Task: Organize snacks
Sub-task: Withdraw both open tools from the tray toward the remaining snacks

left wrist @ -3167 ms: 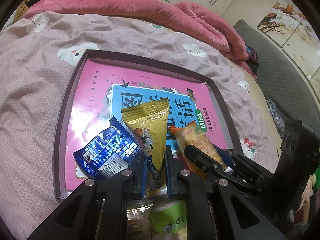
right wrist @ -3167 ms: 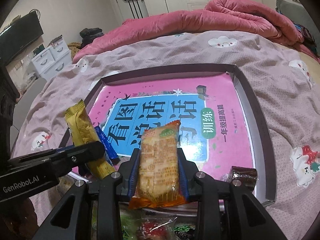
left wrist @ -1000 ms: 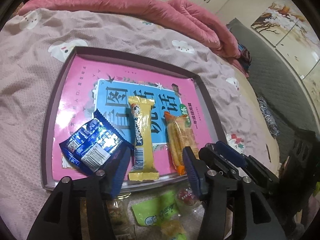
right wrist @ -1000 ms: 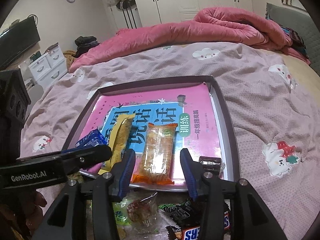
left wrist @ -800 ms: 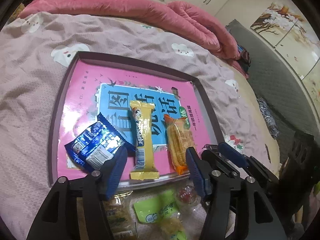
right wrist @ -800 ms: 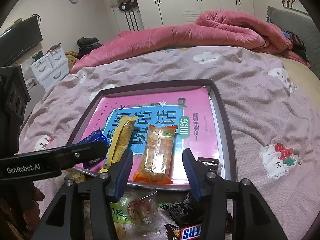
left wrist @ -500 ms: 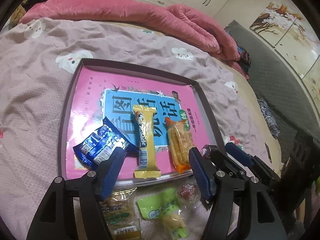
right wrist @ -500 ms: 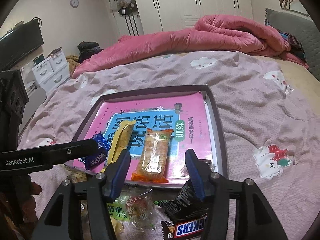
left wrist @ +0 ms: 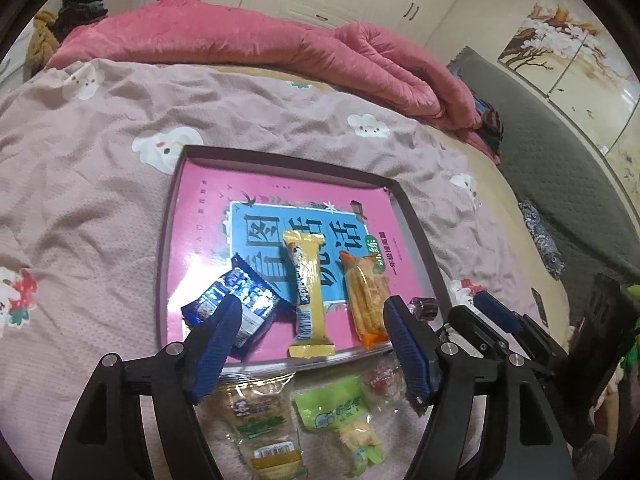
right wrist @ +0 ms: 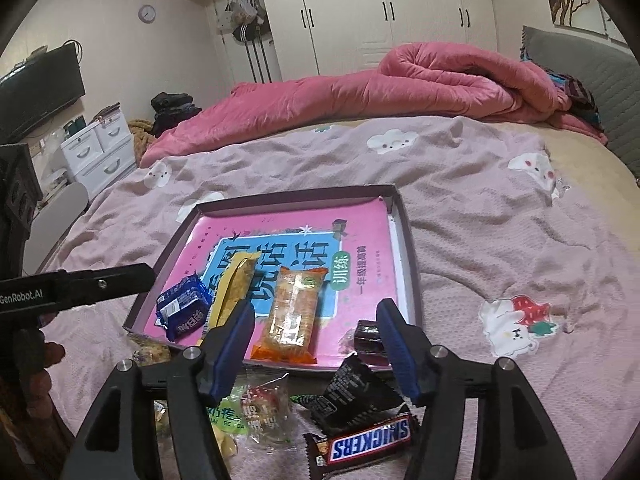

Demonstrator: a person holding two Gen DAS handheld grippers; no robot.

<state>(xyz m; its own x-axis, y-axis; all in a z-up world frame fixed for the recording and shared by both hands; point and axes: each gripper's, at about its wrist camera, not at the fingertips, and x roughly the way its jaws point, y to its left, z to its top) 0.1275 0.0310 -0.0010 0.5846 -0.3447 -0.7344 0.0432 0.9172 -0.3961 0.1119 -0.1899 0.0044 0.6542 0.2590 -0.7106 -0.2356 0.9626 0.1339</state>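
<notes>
A dark-rimmed tray (left wrist: 425,240) (right wrist: 409,240) with a pink and blue printed base lies on the bed. In it lie a blue snack packet (left wrist: 240,312) (right wrist: 184,312), a yellow bar (left wrist: 307,292) (right wrist: 236,284) and an orange packet (left wrist: 366,296) (right wrist: 292,312), side by side. A small dark candy (left wrist: 424,307) (right wrist: 370,336) sits at the tray's near right corner. My left gripper (left wrist: 312,316) is open and empty above the tray's near edge. My right gripper (right wrist: 316,316) is open and empty, also at the near edge.
Loose snacks lie on the bedspread before the tray: a clear biscuit pack (left wrist: 260,420), a green packet (left wrist: 336,412) (right wrist: 228,412), a red and clear candy (right wrist: 266,404), a black wrapper (right wrist: 352,392) and a Snickers bar (right wrist: 368,440). A pink quilt (right wrist: 400,80) is heaped at the back.
Both grippers let go of the yellow bar and orange packet, opened, and pulled back and up from the tray. More loose snacks show in front.
</notes>
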